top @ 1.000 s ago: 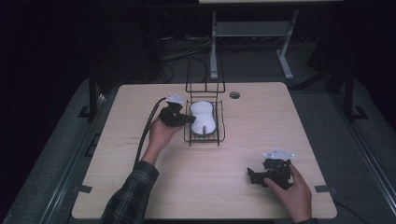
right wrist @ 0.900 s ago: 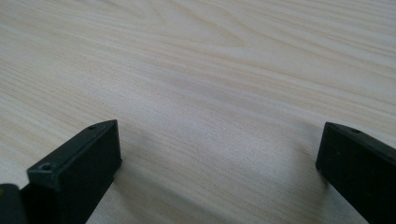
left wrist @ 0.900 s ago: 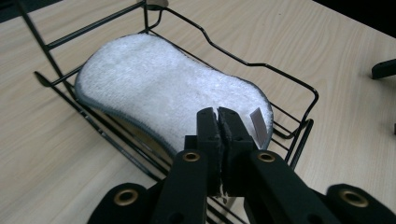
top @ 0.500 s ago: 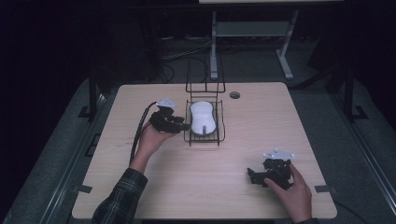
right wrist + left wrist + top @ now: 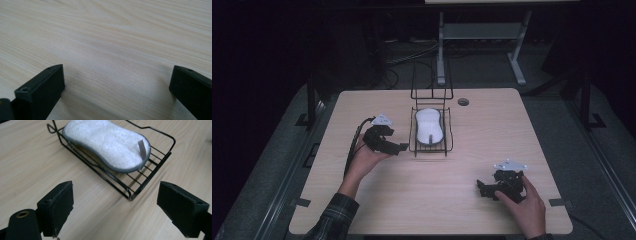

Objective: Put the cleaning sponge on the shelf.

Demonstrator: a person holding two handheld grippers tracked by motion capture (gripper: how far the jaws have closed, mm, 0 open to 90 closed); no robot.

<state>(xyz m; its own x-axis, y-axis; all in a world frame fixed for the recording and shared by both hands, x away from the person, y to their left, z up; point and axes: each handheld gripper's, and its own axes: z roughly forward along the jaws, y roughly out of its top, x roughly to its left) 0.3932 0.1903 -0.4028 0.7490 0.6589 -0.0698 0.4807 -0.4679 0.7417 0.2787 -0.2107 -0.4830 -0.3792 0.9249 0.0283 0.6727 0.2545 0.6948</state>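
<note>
White and fluffy, a peanut-shaped sponge pad (image 5: pixel 429 126) lies flat in a black wire rack (image 5: pixel 430 149) near the middle of the pale wood tabletop (image 5: pixel 452 200), a little toward the far edge. The pad's long axis runs from the near edge toward the far edge, and a small grey tag (image 5: pixel 141 147) sticks up from one end of it. The rack has a tall wire back standing at its far side.

The left tool (image 5: pixel 393 146) is held in the person's left hand (image 5: pixel 364 161) just beside the rack's left side, apart from it and not touching. It points toward the rack's near left corner. In the left gripper view its two black jaws stand wide apart with nothing between them, and the rack's corner and the pad lie straight ahead and slightly above.

The right tool (image 5: pixel 484 187) rests low near the tabletop's near right corner, held by the right hand (image 5: pixel 522 205), well apart from the rack. Its jaws are also spread, over bare wood.

The left tool is much the nearer to the pad, so any reach for the pad or rack would most likely fall to it.
</note>
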